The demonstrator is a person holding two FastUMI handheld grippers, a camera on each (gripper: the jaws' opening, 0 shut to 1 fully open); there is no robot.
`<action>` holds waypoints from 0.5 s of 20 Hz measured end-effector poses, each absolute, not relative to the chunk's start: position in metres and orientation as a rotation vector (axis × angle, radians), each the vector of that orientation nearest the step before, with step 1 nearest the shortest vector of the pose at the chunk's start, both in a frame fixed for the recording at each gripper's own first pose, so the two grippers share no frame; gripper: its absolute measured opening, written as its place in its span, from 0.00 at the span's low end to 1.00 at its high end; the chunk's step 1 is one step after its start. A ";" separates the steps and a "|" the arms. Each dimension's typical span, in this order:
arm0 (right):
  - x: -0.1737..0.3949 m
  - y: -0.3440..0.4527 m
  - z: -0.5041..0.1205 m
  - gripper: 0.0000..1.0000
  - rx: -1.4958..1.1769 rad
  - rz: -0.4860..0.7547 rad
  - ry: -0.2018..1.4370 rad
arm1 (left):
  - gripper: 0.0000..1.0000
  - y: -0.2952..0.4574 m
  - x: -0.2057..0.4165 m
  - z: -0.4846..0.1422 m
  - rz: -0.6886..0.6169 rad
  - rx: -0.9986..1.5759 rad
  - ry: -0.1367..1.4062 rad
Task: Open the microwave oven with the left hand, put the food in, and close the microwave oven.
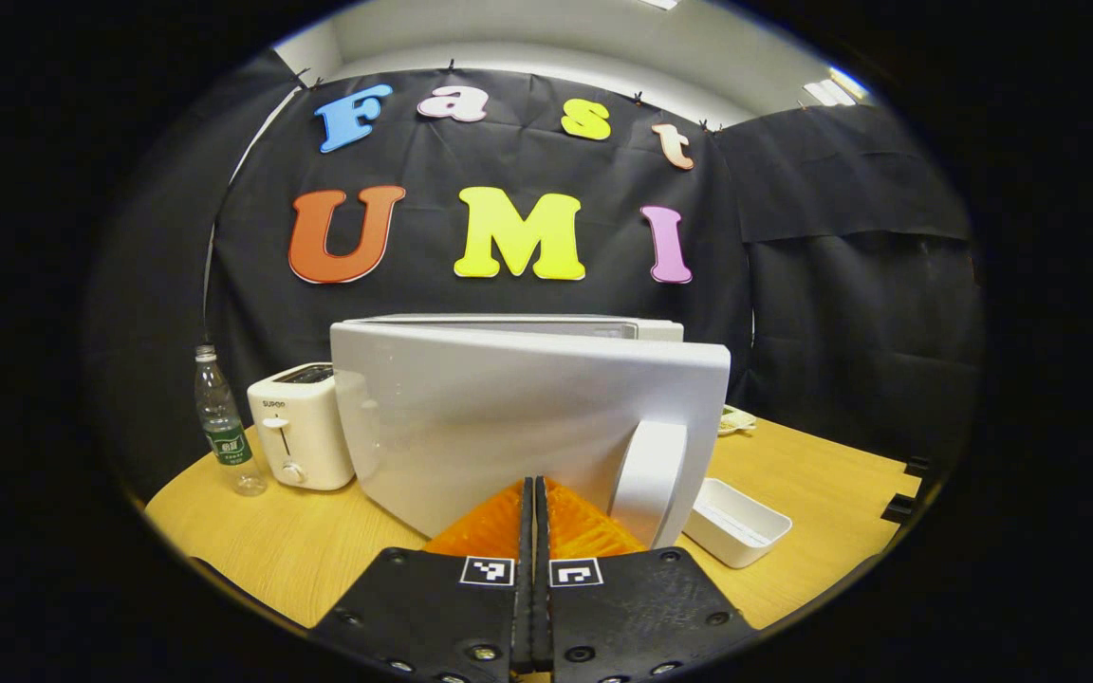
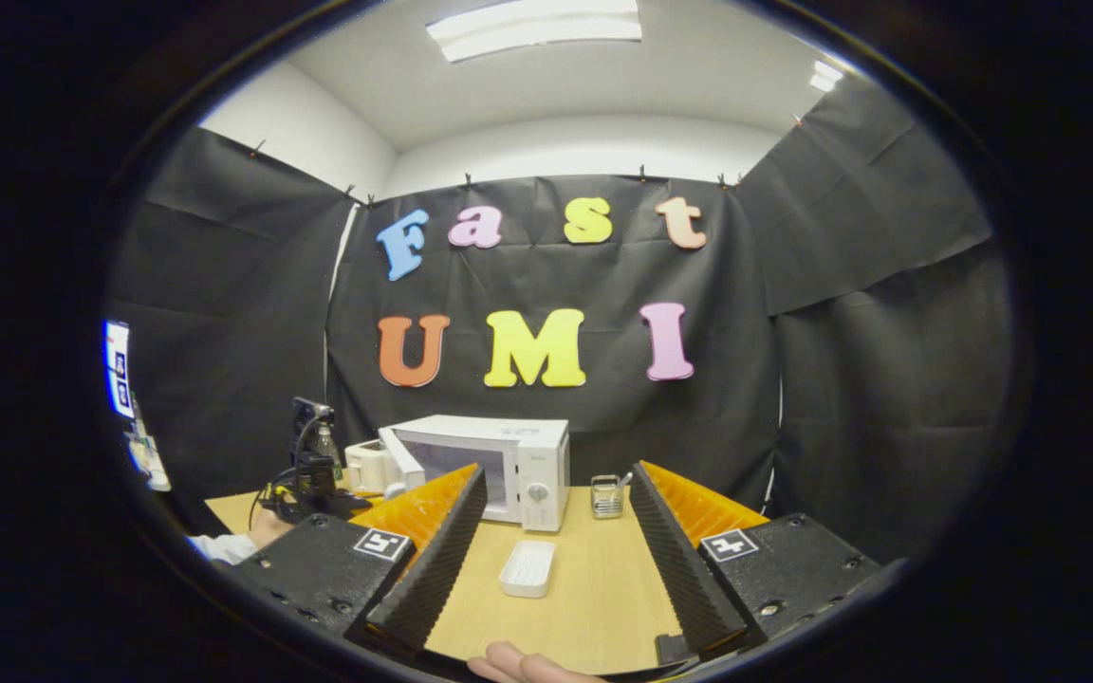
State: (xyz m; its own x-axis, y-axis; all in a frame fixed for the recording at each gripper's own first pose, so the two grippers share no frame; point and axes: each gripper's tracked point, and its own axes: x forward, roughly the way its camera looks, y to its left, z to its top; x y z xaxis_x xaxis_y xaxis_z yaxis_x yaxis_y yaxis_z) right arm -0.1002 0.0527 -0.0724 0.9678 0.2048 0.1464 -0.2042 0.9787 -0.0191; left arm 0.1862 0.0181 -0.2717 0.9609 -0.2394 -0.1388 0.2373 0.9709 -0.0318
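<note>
The white microwave (image 1: 518,327) stands on the wooden table with its door (image 1: 509,417) swung partly open; I see the door's outer face and its curved handle (image 1: 646,479). My left gripper (image 1: 534,498) is shut, fingers pressed together with nothing between them, low in front of the door just left of the handle. In the right gripper view the microwave (image 2: 518,465) sits at mid-table with its door (image 2: 404,455) ajar, and the left gripper (image 2: 305,484) is held beside it by a hand. My right gripper (image 2: 558,470) is open above the table. A shallow white tray (image 2: 527,567) lies before the microwave.
A white toaster (image 1: 300,436) and a clear water bottle (image 1: 222,422) stand left of the microwave. The white tray (image 1: 734,520) lies right of the door, with a small pale item (image 1: 736,419) behind it. A small glass container (image 2: 606,495) stands right of the microwave.
</note>
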 end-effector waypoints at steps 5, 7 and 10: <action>-0.097 0.036 -0.075 0.90 0.006 0.199 -0.157 | 0.00 -0.009 0.210 -0.279 -0.234 0.010 0.165; -0.094 0.026 -0.076 0.90 0.016 0.183 -0.162 | 0.00 -0.017 0.220 -0.283 -0.227 -0.012 0.179; -0.089 0.008 -0.079 0.90 0.033 0.160 -0.166 | 0.00 -0.028 0.237 -0.281 -0.209 -0.058 0.190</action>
